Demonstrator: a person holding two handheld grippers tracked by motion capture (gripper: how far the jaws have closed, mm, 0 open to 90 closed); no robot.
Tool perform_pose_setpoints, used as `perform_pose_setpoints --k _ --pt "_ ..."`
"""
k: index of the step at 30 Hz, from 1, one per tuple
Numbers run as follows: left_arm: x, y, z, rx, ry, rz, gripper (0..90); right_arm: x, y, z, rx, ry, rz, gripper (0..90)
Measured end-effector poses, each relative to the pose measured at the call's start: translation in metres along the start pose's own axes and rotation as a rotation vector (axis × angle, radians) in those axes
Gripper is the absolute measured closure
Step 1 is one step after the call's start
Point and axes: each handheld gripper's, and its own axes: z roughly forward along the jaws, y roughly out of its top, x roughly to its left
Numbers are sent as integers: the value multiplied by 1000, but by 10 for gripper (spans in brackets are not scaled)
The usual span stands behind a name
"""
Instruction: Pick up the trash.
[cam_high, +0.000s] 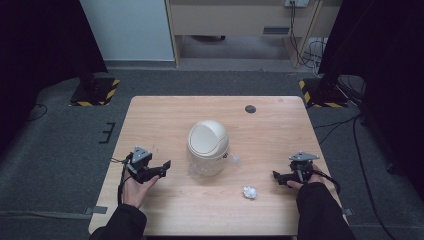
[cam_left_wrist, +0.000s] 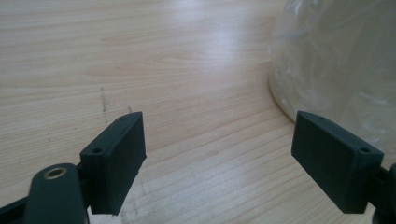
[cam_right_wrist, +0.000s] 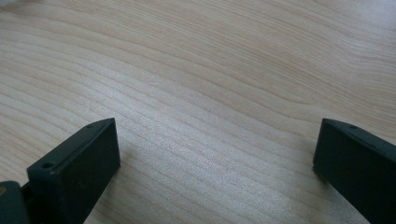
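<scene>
Jaws of both grippers spread, empty; left gripper (cam_high: 159, 169) beside bin (cam_high: 207, 147); paper ball (cam_high: 249, 192) probably nearer right gripper (cam_high: 280, 178).

Looking forward and down from above the near edge onto the whole wooden table (cam_high: 165, 115), floor and walls beyond. Riding low behind each pair of jaws, close over the wood grain; beyond the right-hand jaw in the left gripper view, the bin's clear base (cam_left_wrist: 336, 60). Shared: tabletop.
</scene>
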Motion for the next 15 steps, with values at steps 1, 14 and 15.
perform_pose_setpoints --k 1,14,15 --pt "0 0 0 0 0 0 173 0 0 0 0 0 0 7" --pt "-5 14 -18 -154 -22 -51 177 0 0 0 0 -1 1 7" --pt "-5 15 -19 -167 -22 -59 178 0 0 0 0 -1 0 7"
